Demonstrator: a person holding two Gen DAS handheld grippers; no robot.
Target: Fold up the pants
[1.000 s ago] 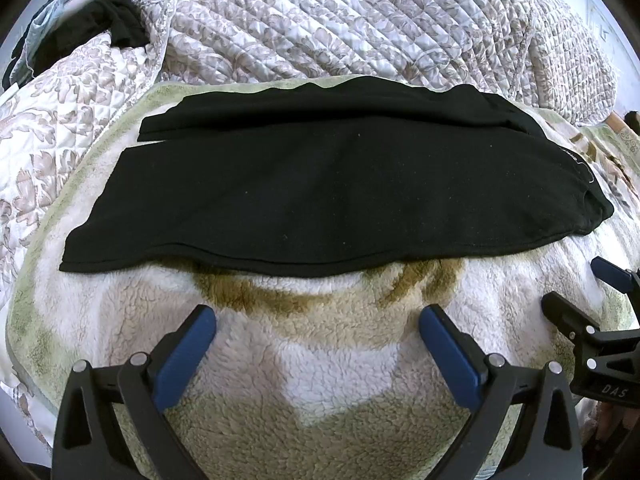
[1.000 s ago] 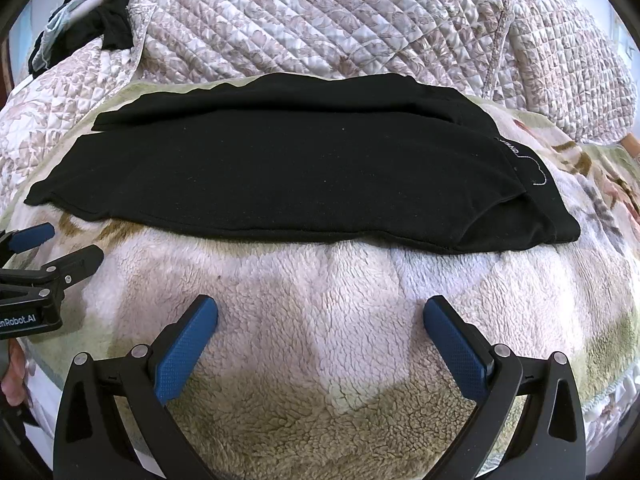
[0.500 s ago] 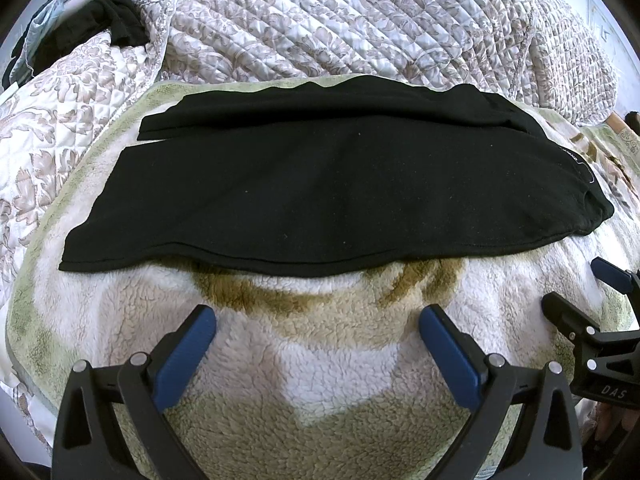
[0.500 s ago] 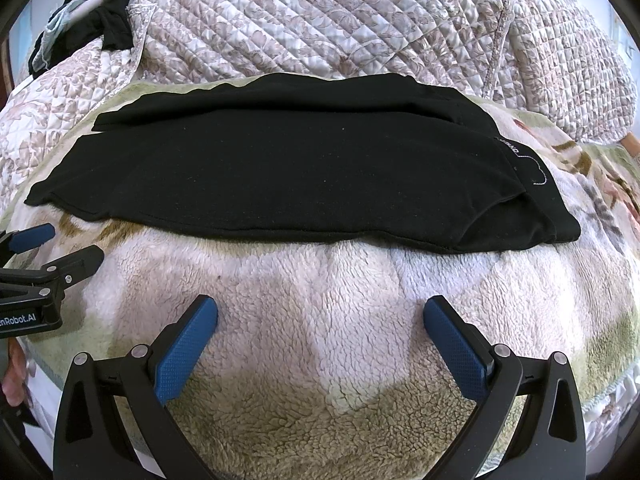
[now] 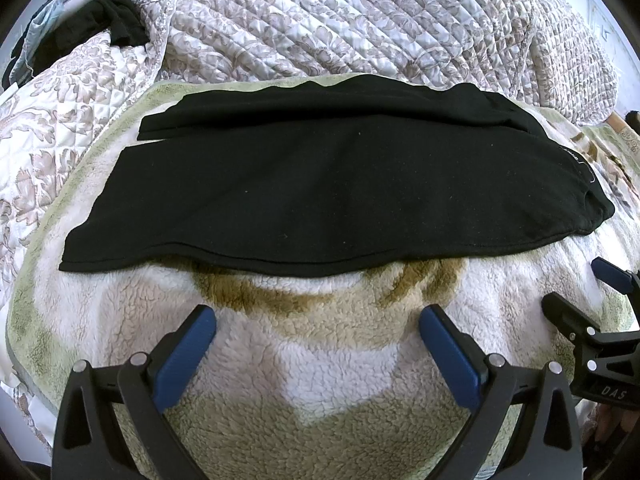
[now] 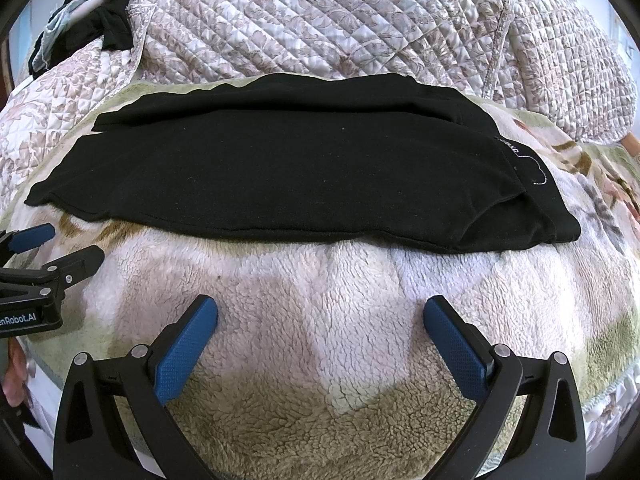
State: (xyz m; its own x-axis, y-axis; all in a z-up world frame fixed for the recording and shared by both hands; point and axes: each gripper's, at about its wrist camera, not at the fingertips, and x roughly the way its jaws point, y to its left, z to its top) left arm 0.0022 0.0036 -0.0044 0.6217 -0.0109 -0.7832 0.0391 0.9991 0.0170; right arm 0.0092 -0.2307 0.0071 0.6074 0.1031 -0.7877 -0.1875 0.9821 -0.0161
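Black pants [image 5: 332,184] lie flat across a fleece blanket, one leg folded over the other, leg ends to the left and waistband to the right; they also show in the right wrist view [image 6: 288,176]. My left gripper [image 5: 318,320] is open and empty, hovering over the blanket a little short of the pants' near edge. My right gripper [image 6: 320,312] is open and empty, also short of the near edge. The right gripper shows at the right edge of the left wrist view [image 5: 588,288]; the left gripper shows at the left edge of the right wrist view [image 6: 60,244].
The cream, tan and green fleece blanket [image 5: 320,380] covers the bed. A quilted floral bedspread [image 5: 360,20] is heaped behind the pants. Dark and pale blue clothes [image 5: 80,28] are piled at the far left corner.
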